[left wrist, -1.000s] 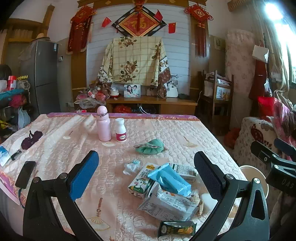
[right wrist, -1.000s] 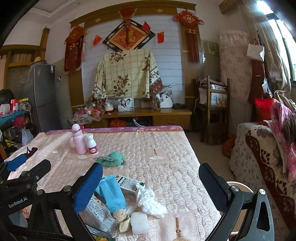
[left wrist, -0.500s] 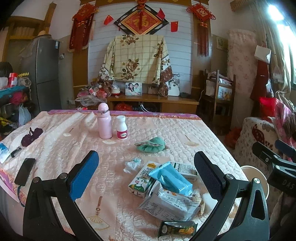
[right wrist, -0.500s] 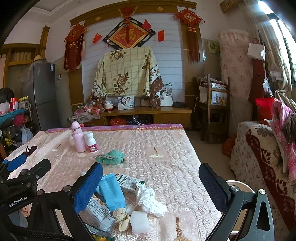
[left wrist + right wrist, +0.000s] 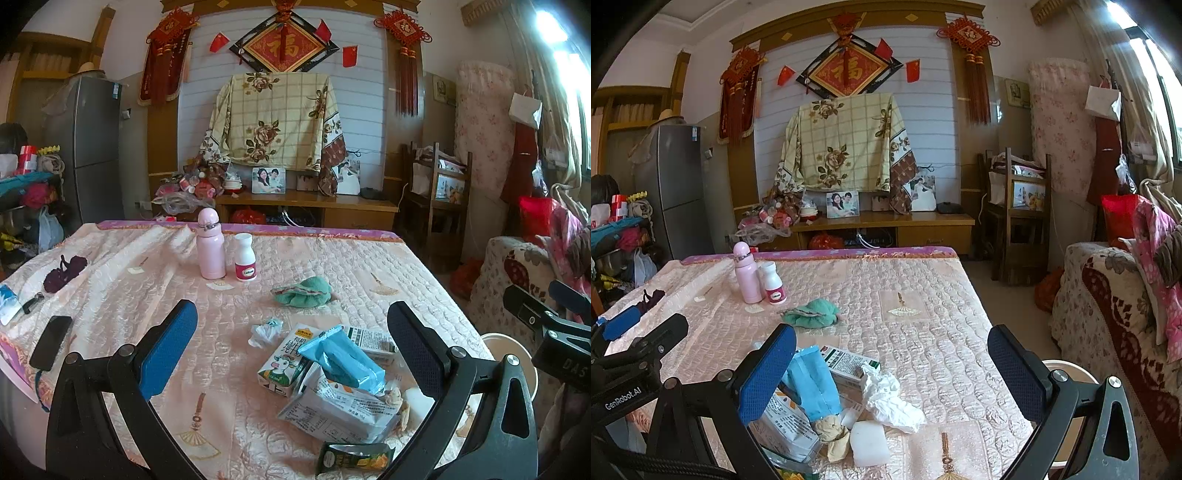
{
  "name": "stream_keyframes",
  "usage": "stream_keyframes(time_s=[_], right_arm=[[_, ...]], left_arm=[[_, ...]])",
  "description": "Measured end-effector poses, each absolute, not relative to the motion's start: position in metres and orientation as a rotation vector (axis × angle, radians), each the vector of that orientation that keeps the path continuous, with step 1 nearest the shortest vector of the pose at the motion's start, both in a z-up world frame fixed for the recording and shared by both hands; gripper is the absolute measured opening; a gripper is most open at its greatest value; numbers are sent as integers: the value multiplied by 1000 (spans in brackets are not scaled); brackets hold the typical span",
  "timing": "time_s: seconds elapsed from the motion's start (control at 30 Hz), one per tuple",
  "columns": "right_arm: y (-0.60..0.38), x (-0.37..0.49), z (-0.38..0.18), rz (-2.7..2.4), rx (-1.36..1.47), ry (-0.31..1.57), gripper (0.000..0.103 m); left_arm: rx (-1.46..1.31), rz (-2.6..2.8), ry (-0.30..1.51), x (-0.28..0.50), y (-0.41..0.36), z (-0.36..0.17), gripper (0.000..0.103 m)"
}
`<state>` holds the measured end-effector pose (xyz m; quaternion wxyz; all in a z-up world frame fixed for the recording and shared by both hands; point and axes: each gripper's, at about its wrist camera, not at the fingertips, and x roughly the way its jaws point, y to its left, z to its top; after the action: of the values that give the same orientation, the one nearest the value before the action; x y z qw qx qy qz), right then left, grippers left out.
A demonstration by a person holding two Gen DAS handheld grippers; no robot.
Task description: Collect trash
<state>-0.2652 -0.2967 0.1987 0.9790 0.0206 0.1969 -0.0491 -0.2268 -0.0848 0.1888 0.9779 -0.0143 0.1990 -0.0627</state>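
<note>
Both claws, left claw (image 5: 291,347) and right claw (image 5: 892,363), hover level, spread wide and empty, above the trash pile (image 5: 332,384) on the table (image 5: 147,295).

Quilted satin cloth (image 5: 147,280) with a soft sheen covers the table. Glossy plastic wrapper (image 5: 341,360), printed carton (image 5: 282,363), crumpled matt tissue (image 5: 890,400). Smooth pink bottle (image 5: 210,245); woolly green cloth (image 5: 304,291).

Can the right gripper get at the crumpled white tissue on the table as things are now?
Probably yes. The right gripper has its jaws wide open and holds nothing, and the crumpled white tissue lies uncovered between them, on top of the trash pile. Nothing stands in front of it.
</note>
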Motion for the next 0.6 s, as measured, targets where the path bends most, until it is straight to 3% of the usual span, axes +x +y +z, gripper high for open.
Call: stream_keyframes(time_s=[0.6], right_arm=[[-301,-261,197,-98,46,411,103]], left_arm=[[-24,-125,412,-227,-81,186,102]])
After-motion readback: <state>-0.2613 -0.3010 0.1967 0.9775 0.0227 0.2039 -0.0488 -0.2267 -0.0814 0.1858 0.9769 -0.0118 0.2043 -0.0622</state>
